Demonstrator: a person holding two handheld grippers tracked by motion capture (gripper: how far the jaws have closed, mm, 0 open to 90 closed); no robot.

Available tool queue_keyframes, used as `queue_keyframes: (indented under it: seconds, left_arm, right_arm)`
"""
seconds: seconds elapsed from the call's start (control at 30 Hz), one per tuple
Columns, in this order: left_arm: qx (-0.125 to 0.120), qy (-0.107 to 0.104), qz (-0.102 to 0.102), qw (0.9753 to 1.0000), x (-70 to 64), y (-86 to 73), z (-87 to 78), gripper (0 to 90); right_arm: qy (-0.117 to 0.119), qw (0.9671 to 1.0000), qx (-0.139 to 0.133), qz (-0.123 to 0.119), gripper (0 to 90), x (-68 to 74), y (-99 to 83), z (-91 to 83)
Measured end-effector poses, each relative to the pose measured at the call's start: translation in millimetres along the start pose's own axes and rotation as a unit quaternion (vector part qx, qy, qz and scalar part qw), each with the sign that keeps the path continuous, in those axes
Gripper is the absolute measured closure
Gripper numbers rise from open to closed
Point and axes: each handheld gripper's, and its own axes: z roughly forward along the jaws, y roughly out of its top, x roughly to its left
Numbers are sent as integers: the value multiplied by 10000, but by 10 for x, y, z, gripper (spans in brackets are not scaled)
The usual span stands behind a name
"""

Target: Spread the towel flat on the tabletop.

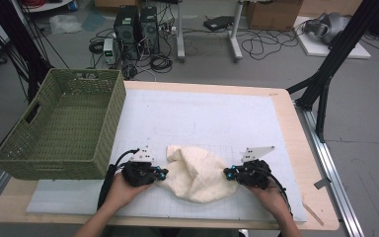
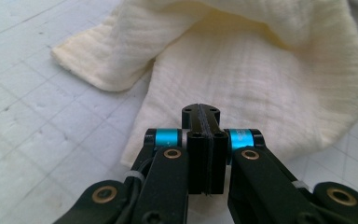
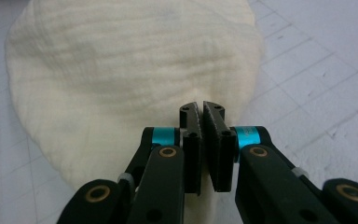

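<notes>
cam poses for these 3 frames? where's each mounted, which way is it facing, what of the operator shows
High view: above the person's side, facing forward and down on the white gridded mat; forearms, left gripper, right gripper, green woven plastic basket.
Left gripper view: on the left gripper, looking along its closed jaws at the crumpled cream cloth.
Right gripper view: on the right gripper, jaws nearly closed, facing the cloth.
Shared: cloth and mat in all three.

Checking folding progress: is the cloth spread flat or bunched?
Bunched: the cloth lies humped, one flap folded over at its far left, between both claws.
</notes>
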Motion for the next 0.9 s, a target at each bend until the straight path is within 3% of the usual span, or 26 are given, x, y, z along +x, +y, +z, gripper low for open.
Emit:
queue_keyframes:
  seconds: [0.23,0.47,0.63,0.73,0.9]
  left_arm:
    - [-43,0,95,9999,-137,-38,-208,894]
    - [-184,-25,142,9997,-362,-167,-418,894]
    - [-239,-76,343,9991,-495,-197,-522,889]
    - [-414,-66,290,9987,-462,-140,-533,812]
    - [-713,5,303,9970,-332,-38,-460,769]
  right_arm:
    - [-12,10000,-60,-62,865,-9,53,-4]
    - [11,9999,-98,-115,864,37,52,-36]
    - [28,9996,-194,-180,836,76,58,-62]
    - [37,9994,-323,-83,782,59,53,-98]
    - [-23,9987,-501,66,730,20,51,-176]
